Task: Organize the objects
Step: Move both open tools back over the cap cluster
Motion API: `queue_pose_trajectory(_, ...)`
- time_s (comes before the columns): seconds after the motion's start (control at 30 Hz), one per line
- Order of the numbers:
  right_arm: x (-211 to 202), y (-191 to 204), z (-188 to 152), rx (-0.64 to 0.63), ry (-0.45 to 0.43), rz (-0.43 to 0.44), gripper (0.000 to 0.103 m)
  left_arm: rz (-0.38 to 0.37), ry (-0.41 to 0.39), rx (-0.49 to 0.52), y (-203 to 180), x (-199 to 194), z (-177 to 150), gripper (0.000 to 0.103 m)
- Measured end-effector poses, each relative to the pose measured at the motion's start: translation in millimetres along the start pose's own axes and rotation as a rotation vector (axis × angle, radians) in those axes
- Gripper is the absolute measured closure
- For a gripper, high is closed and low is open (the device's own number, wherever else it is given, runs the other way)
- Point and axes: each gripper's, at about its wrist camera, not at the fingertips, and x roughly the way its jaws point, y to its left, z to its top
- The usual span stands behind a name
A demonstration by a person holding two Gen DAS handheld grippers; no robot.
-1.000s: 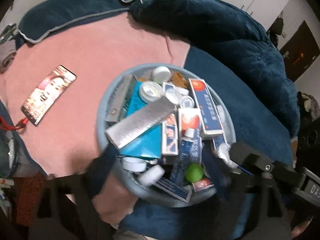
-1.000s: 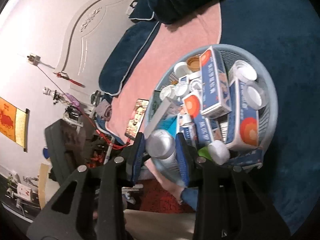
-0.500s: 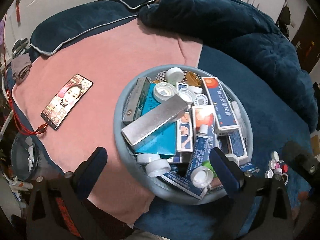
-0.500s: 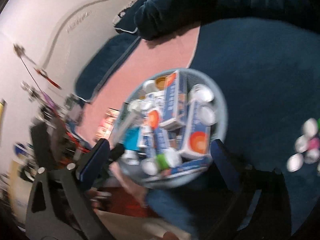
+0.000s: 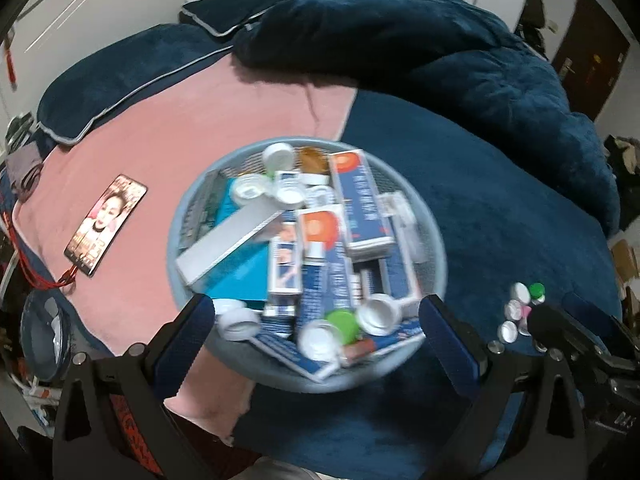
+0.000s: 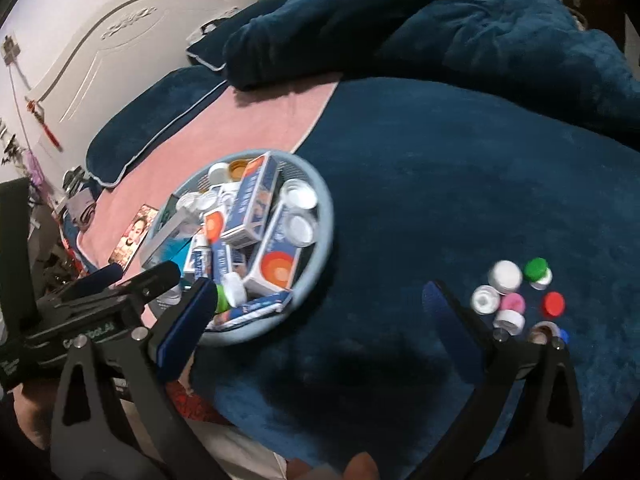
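Observation:
A round pale blue basket (image 5: pixel 173 240) (image 6: pixel 327 216) sits on the bed, heaped with blue-and-white boxes, tubes and white caps, with a long silver box (image 5: pixel 232 240) lying across the top. My left gripper (image 5: pixel 316 314) hangs open above the basket's near rim and holds nothing. It also shows at the left edge of the right wrist view (image 6: pixel 136 274). My right gripper (image 6: pixel 318 296) is open and empty over the dark blue blanket, just right of the basket. A cluster of loose bottle caps (image 6: pixel 516 296) (image 5: pixel 520 308) lies beyond its right finger.
A phone (image 5: pixel 106 224) (image 6: pixel 134 236) with a red cord lies on the pink blanket (image 5: pixel 200 128) left of the basket. Dark blue pillows and a bunched duvet (image 5: pixel 440 60) fill the far side. The bed's edge runs close below the grippers.
The right gripper was shut on a silver-topped bottle at the basket's edge. It has let go, opened wide and swung right. The left gripper has drawn back and up.

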Motion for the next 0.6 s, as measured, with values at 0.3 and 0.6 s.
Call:
queue_pose_trajectory(0.3,-24.2,-65.5,11.4,0.034,0.03,-0.12,0.0,-0.008,0.025,0.111,-57.8,8.3,-6.5,0.001)
queue_pose_trajectory(0.6,-1.3,-195.1,-16.4,0.309,0.2,-0.273,0.0,-0.08,0.125,0.261,-141.0,49.2,-35.4,0.001)
